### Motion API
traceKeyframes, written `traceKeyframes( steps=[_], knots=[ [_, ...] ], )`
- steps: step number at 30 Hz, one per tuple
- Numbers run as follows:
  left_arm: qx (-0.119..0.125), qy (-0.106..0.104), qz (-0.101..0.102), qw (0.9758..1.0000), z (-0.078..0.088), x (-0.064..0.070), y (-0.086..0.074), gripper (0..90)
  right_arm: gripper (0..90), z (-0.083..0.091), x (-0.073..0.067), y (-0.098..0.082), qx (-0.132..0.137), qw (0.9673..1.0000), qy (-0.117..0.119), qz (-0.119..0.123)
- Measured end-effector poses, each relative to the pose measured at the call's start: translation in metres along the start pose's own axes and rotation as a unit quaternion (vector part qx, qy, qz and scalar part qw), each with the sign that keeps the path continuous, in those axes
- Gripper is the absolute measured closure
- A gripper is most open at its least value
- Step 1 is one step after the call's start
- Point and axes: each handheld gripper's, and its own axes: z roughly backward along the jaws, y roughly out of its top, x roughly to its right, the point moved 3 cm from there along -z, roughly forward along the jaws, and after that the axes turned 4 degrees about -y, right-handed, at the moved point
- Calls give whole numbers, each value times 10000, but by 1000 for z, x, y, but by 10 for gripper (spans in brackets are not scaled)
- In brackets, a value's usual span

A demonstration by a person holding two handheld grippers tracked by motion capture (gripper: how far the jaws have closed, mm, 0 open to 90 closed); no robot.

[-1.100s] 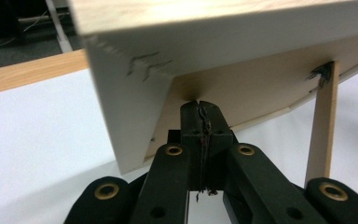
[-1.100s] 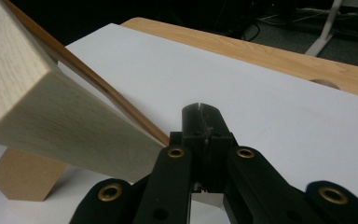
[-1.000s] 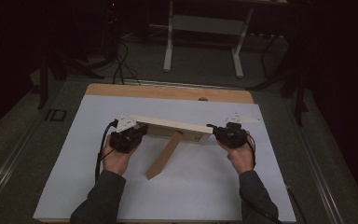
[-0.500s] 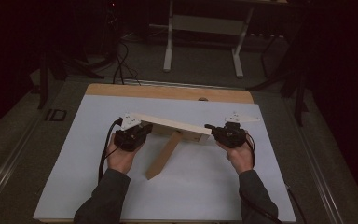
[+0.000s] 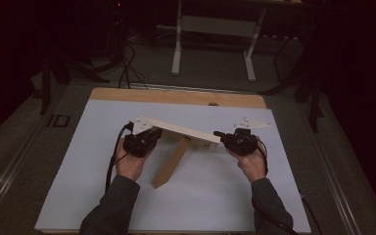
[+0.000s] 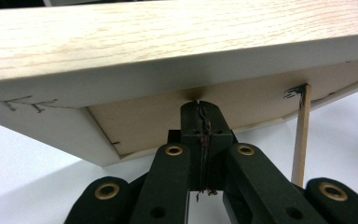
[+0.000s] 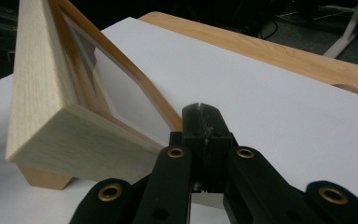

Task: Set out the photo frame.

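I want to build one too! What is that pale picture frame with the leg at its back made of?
The pale picture frame looks like light, unvarnished wood: fine grain lines run along its edges. Its brown back leg looks like smooth fibreboard, though that's uncertain.

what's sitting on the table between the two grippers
In the high view, a wooden picture frame spans from the left gripper to the right gripper, its back stand underneath.

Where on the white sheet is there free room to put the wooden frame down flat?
The white sheet is bare left of the left gripper, right of the right gripper, and toward the wooden table edge. The middle is crowded by the frame and its stand.
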Motion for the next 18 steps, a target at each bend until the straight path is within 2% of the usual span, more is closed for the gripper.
traceKeyframes(
  steps=[8,18],
  knots=[
    [-41,-15,-44,10000,-4,3,2,900,899,1,-3,1,-1,10000,22,55],
    [-70,-116,-156,9998,-10,15,6,900,899,2,-5,2,-1,9999,39,98]
  ],
)
